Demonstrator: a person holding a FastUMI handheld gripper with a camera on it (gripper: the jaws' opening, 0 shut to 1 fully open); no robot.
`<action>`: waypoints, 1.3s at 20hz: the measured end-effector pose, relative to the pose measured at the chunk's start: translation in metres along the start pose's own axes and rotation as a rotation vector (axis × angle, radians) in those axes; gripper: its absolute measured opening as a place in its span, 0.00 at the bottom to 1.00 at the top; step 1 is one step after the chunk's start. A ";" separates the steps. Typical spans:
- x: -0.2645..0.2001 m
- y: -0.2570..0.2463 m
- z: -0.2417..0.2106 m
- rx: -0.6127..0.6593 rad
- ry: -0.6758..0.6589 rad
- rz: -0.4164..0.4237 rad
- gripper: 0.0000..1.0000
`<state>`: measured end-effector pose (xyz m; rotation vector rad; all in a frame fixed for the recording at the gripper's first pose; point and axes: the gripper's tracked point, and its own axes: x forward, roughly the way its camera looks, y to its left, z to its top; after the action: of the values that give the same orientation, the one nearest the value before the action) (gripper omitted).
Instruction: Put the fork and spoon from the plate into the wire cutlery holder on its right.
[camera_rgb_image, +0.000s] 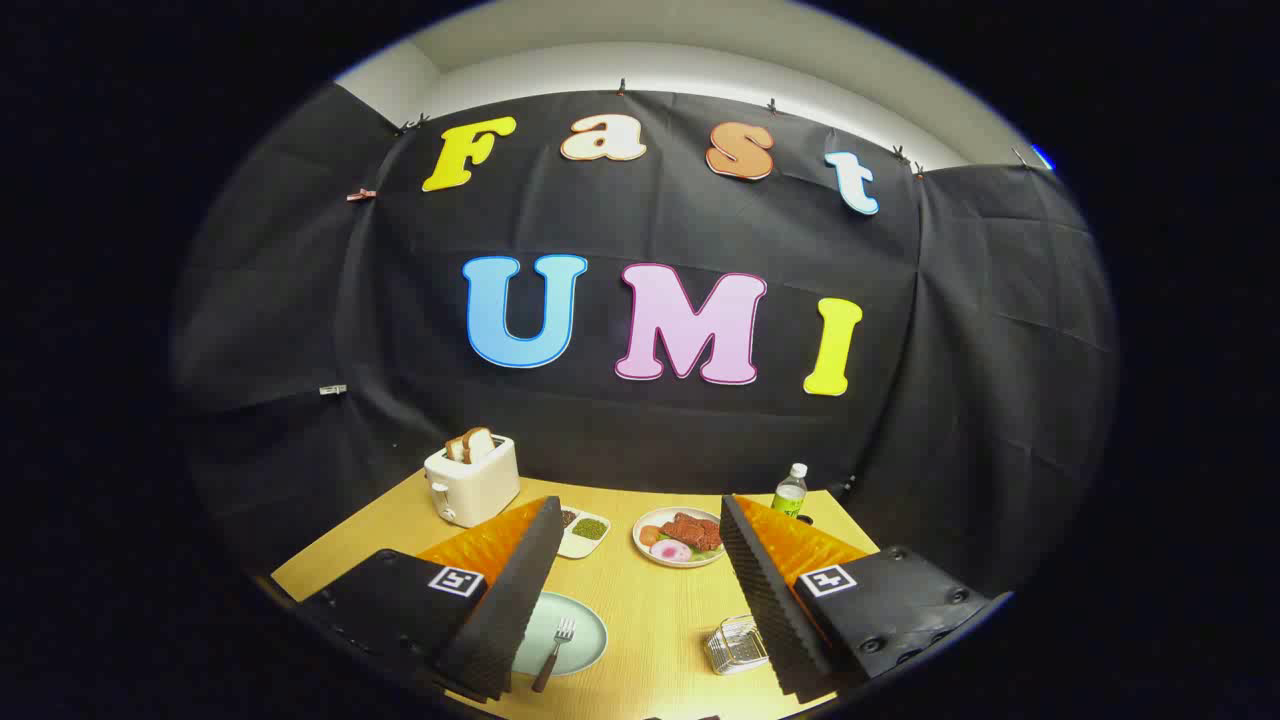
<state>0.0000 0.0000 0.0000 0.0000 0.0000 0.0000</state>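
Observation:
A pale green plate (585, 628) lies on the wooden table beside my left finger, partly hidden by it. A fork (556, 648) with a dark handle rests on the plate, tines pointing away from me. I cannot see a spoon; the left finger covers part of the plate. The wire cutlery holder (735, 645) stands to the plate's right, just inside my right finger. My gripper (640, 540) hangs above the table, open, with nothing between its fingers; the left finger (515, 590) and right finger (760, 590) frame the plate and holder.
A white toaster (472, 480) with bread slices stands at the back left. A small white dish (583, 530) with green and dark fillings and a plate of food (680, 537) sit mid-table. A bottle (790, 490) stands at the back right. The table's front edge is near.

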 end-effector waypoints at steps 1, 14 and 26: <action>0.000 0.000 0.000 0.000 0.001 0.001 0.98; -0.001 -0.001 0.000 0.000 0.000 0.000 0.98; 0.000 0.007 -0.005 0.005 0.023 0.032 0.98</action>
<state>0.0005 0.0072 -0.0052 0.0045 0.0232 0.0322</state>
